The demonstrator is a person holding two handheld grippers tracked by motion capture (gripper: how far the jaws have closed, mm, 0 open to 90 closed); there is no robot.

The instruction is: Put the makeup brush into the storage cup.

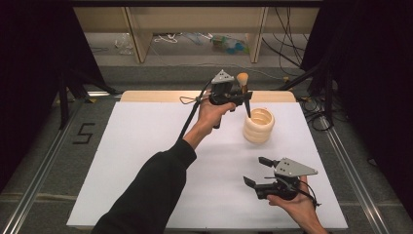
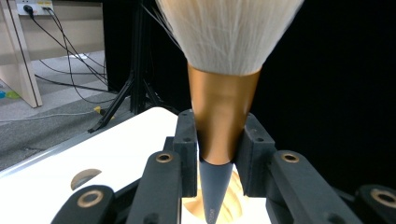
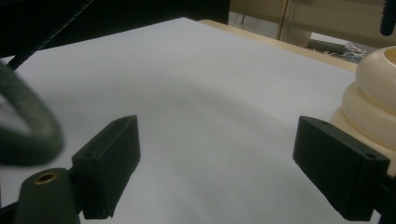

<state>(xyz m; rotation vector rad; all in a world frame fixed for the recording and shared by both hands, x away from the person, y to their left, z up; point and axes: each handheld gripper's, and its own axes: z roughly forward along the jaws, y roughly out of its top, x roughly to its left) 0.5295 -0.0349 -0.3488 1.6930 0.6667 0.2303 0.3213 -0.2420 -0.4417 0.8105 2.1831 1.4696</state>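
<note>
High view: white table (image 1: 146,161) w/ pale wood far edge, grey floor, black drapes both sides, cables at rear. Left gripper (image 1: 242,99) clamps makeup brush (image 1: 243,85) upright over ribbed cream holder (image 1: 258,126). Right gripper (image 1: 256,170) rests nearby, jaws wide, nothing betw. them.

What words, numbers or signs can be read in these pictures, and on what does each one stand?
"5": a dark figure on the grey floor, left of the table.
Small pale print on the brush's black handle, seen in the left gripper view: too small and blurred to read.
</note>
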